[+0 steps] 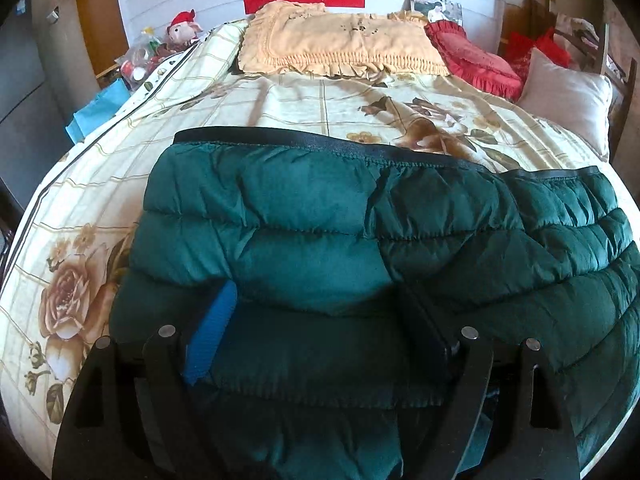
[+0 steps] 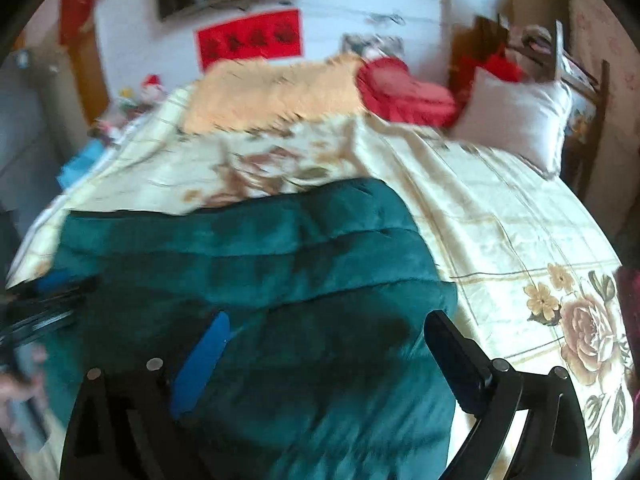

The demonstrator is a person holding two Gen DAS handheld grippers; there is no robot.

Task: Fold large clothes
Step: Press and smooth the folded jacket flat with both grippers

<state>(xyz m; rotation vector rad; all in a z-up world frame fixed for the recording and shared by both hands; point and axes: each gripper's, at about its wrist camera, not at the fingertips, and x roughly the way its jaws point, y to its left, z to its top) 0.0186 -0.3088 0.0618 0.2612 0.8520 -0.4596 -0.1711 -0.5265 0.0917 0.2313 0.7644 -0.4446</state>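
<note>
Green quilted jacket (image 1: 360,232) lies flat on the floral bedspread (image 1: 120,184), black hem toward the pillows. Left gripper (image 1: 316,300) is spread wide, fingers resting on the jacket. Right gripper (image 2: 324,332) is likewise spread over the jacket's right edge, grasping nothing.

Right wrist view is smearing w/ motion blur: red wall banner (image 2: 249,36) chars aren't reading, toys at bed's far left corner (image 2: 138,94) are melting into colour blobs. Green jacket (image 2: 256,280) is running out past bottom edge in both views; quilting is blurring here. Left gripper (image 2: 48,300) is showing only as dark streaks at frame's left edge, jaws not telling.
</note>
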